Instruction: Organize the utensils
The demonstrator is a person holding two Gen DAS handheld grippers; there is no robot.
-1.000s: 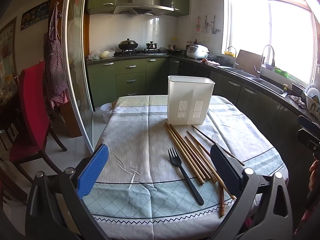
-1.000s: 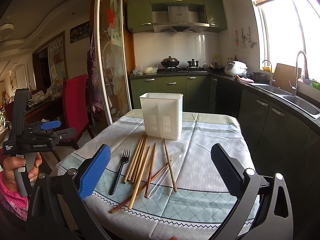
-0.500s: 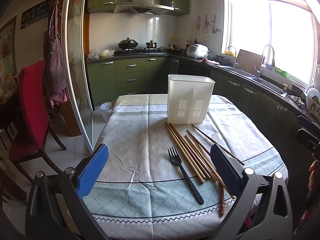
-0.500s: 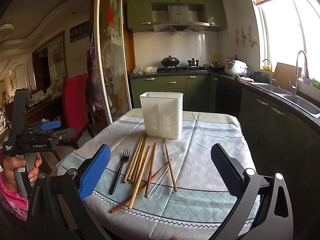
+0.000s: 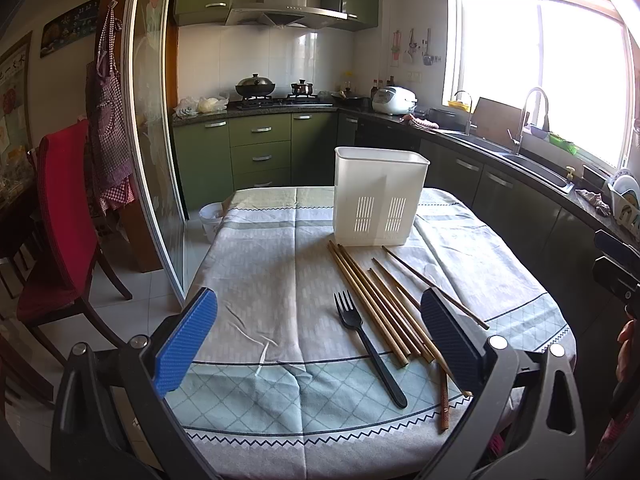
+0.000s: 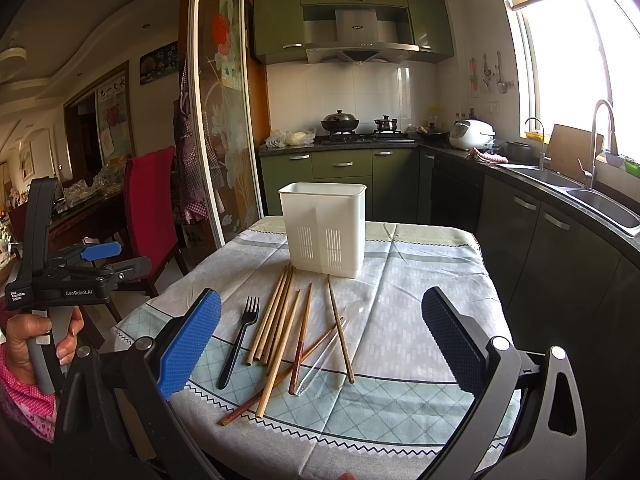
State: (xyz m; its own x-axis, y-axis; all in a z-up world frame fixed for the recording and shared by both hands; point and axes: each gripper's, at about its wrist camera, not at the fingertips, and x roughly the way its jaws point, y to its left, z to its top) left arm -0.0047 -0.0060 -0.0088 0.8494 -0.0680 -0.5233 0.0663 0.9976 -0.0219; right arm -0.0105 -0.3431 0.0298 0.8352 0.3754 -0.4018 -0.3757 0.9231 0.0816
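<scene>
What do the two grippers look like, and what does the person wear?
Both the left gripper and the right gripper have black frames with silver bolts and two fingers faced with textured blue pads. In the right wrist view, the left gripper's body bears white "GenRobot.AI" lettering and a grey handle. The hand holding it shows a pink dotted sleeve.

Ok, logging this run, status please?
Left gripper open, right gripper open, both empty. Black fork and chopsticks loose on tablecloth; white holder upright. Nothing blocking.
</scene>
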